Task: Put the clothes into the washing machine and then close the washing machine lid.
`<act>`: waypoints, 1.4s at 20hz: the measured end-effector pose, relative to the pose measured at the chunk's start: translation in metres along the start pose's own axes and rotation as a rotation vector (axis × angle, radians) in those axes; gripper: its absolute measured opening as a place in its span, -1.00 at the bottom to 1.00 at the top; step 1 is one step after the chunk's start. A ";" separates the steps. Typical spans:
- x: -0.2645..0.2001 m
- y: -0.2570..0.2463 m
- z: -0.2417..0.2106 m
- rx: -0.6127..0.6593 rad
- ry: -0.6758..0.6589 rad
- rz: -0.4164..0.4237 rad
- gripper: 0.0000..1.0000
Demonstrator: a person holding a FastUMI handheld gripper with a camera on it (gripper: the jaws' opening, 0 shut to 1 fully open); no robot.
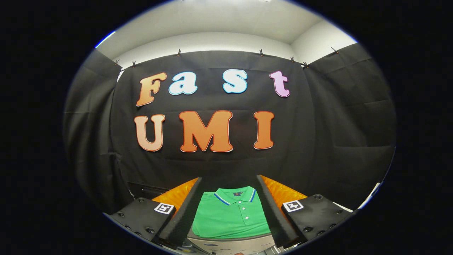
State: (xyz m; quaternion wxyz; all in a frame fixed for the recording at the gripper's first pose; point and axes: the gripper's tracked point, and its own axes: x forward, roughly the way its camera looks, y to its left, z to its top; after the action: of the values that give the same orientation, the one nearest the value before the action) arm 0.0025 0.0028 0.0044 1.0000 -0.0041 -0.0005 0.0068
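A folded green polo shirt (pixel 230 216) with a blue-and-white trimmed collar lies flat ahead of and below my gripper (pixel 229 184), seen through the gap between the two fingers. The fingers stand wide apart, one on each side of the shirt, and neither one touches it. The gripper is open and holds nothing. The shirt rests on a pale surface (pixel 230 243), whose near edge peeks out under the shirt's hem.
The booth's black cloth wall (pixel 318 134) rises straight ahead and wraps around both sides. A white strip (pixel 370 198) shows low down beyond the right finger.
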 end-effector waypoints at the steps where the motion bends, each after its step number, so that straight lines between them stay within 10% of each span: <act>1: 0.001 0.002 0.000 -0.002 0.000 0.005 0.92; 28: 0.105 -0.041 -0.099 0.036 0.253 0.003 0.92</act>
State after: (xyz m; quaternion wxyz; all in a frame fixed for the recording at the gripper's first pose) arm 0.1077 -0.0374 -0.0944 0.9919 0.0131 0.1259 0.0079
